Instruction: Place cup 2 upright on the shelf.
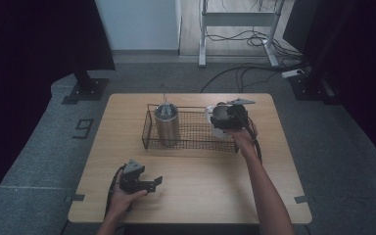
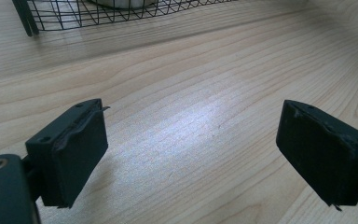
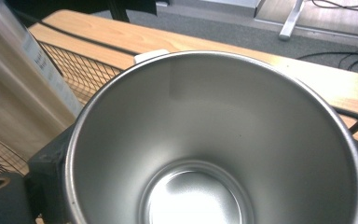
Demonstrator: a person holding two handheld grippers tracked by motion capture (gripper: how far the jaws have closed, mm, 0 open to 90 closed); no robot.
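Right gripper (image 1: 225, 119) clamped on steel cup (image 3: 214, 140) above basket (image 1: 191, 142) right end, probably loading. Left gripper (image 2: 191, 149) parked near, gaping, empty.

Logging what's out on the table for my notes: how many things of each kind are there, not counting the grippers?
Wire basket: 1
Tall steel canister, standing in the basket: 1
Steel cup, at the right gripper: 1
Total: 3
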